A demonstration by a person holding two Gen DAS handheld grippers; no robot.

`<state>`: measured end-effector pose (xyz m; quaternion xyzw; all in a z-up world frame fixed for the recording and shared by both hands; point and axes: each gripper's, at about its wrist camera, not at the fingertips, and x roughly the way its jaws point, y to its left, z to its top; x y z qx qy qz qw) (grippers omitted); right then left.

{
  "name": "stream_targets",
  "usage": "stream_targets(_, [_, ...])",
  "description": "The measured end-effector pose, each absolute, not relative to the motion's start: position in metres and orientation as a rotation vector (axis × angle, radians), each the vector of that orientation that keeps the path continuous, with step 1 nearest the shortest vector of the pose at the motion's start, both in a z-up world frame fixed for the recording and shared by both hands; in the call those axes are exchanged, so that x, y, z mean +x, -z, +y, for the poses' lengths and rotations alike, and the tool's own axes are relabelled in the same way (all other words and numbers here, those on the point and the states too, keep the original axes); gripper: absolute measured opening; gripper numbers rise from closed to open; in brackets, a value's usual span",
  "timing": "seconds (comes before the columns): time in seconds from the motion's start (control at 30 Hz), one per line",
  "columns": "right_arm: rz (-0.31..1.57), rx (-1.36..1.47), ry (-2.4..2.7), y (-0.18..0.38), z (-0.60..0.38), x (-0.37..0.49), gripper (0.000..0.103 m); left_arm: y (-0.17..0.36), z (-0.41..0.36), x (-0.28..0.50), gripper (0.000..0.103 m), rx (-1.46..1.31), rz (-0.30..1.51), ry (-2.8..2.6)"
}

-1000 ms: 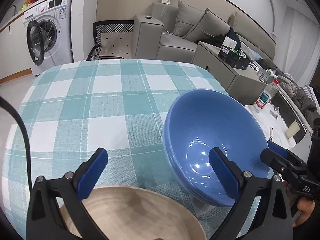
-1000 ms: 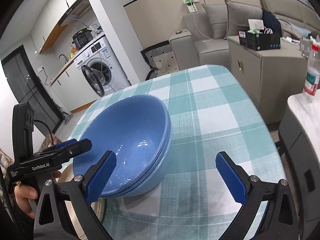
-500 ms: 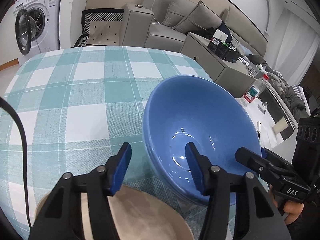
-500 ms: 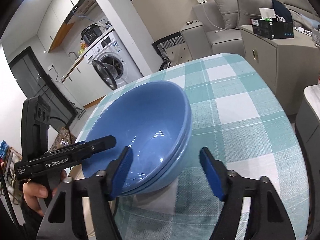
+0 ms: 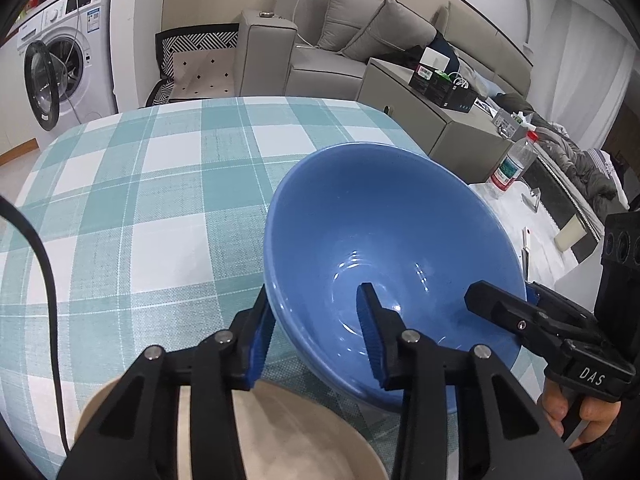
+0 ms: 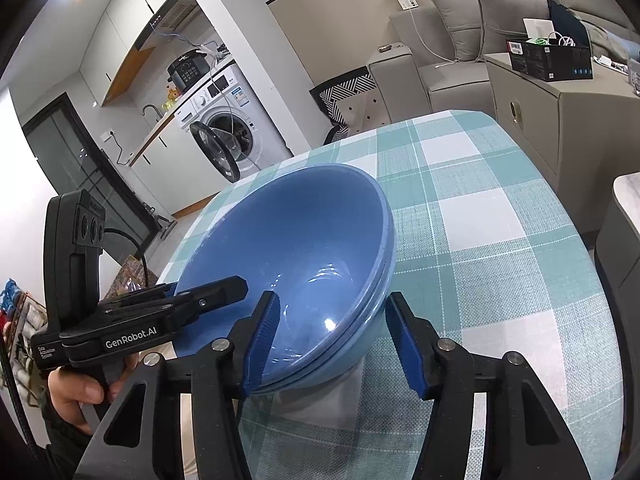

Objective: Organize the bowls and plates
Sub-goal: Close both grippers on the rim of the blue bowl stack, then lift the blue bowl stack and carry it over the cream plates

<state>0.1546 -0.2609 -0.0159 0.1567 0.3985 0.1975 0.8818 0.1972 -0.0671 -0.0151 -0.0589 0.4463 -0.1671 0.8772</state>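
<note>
A stack of blue bowls (image 5: pixel 384 240) stands on the teal-checked tablecloth (image 5: pixel 160 200), close to the table's near edge. My left gripper (image 5: pixel 314 292) straddles the stack's near-left rim, one finger outside the wall and one inside; its jaws are closing and I see no firm press. My right gripper (image 6: pixel 334 298) straddles the opposite rim of the blue bowls (image 6: pixel 288 240) the same way, jaws also closing. Each gripper shows in the other's view, the right gripper (image 5: pixel 500 304) and the left gripper (image 6: pixel 224 288). A beige plate (image 5: pixel 288 436) lies under my left gripper.
A water bottle (image 5: pixel 510 164) stands on a white side table to the right. Beyond the table are a grey sofa (image 5: pixel 340 52), a low cabinet (image 6: pixel 552 112) and a washing machine (image 5: pixel 60 68) with its door open. A black cable (image 5: pixel 44 264) hangs at the left.
Both pairs of jaws have narrowed from wide open to close around the bowl stack's rim. The hands and the bowls have hardly shifted.
</note>
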Motion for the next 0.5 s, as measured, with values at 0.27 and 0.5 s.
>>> stream_targets(0.27, [0.818, 0.294, -0.405, 0.0128, -0.2578, 0.1527, 0.057, 0.0124, -0.0703, 0.1924, 0.038, -0.075, 0.921, 0.333])
stream_targets(0.5, [0.807, 0.264, -0.402, 0.0106, -0.2562, 0.152, 0.057, 0.011, -0.0739, 0.1881, 0.038, -0.045, 0.915, 0.316])
